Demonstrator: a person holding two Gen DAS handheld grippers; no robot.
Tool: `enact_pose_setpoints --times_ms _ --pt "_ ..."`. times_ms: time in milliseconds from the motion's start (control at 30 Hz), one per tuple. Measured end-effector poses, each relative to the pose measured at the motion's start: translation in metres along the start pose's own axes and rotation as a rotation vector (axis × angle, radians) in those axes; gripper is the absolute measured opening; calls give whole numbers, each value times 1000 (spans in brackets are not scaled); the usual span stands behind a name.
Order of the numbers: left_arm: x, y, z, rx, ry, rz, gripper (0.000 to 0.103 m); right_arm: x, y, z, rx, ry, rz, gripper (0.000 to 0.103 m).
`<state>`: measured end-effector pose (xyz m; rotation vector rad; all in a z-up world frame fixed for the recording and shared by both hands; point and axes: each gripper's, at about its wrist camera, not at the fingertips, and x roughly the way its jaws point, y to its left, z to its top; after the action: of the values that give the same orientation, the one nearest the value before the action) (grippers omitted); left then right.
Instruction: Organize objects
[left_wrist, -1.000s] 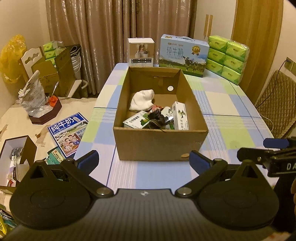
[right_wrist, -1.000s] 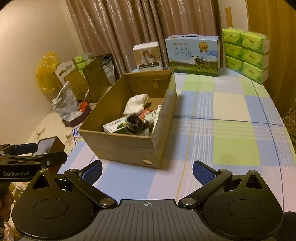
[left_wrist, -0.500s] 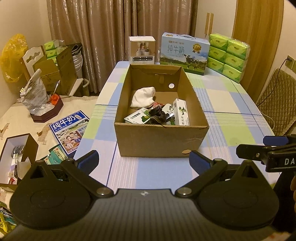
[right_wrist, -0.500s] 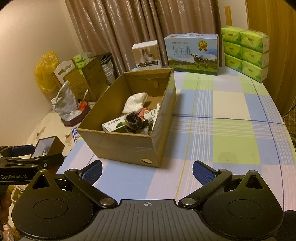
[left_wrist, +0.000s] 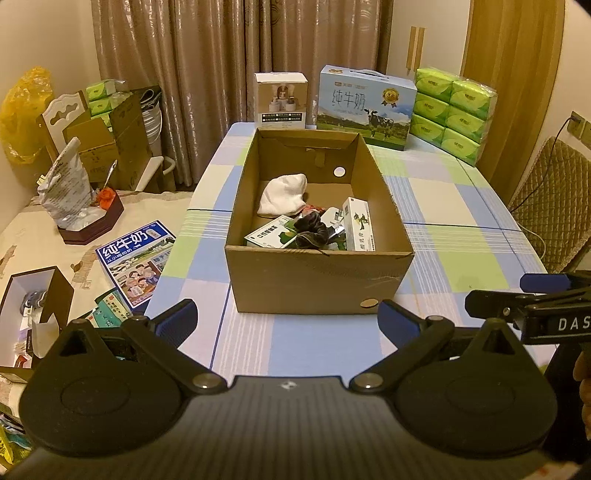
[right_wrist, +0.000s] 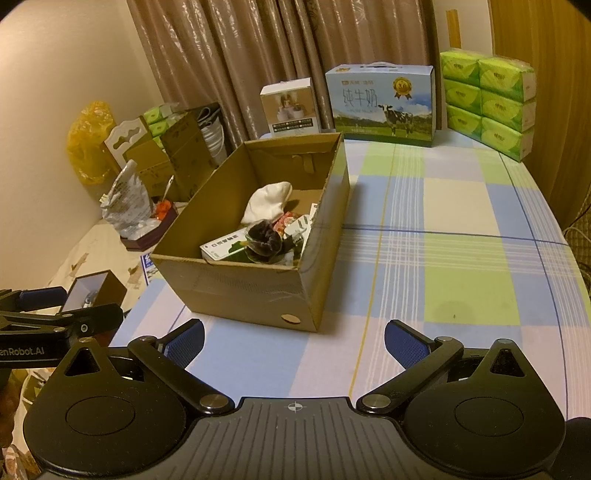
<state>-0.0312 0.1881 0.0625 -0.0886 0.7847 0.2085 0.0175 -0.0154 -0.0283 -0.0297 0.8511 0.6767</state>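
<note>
Both claws are spread wide and empty: the left claw (left_wrist: 286, 317) hangs over the near edge of the bench (left_wrist: 461, 266), directly in front of the cardboard box (left_wrist: 319, 280), and the right claw (right_wrist: 293, 341) hangs beside it, over the checked cloth to the right of the box. Neither touches the box or the bench. The box stands open near the middle of the bench, toward its left side. Inside it lie a white sock (left_wrist: 282, 194) at the back, a dark hair tie (left_wrist: 312, 234) on top of a flat green-and-white packet (left_wrist: 267, 236), and a second small carton (left_wrist: 358, 225) standing on edge against the right wall. Behind the box, at the far end of the bench, stand a milk carton case (left_wrist: 364, 103), a small white box (left_wrist: 281, 100) and a stack of green tissue packs (left_wrist: 452, 110).
</note>
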Motion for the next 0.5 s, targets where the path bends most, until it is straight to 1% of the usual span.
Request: enact_pose_setpoints --times_ms 500 --pt "1 -1 0 5 1 -7 102 3 -2 0 4 3 -2 101"
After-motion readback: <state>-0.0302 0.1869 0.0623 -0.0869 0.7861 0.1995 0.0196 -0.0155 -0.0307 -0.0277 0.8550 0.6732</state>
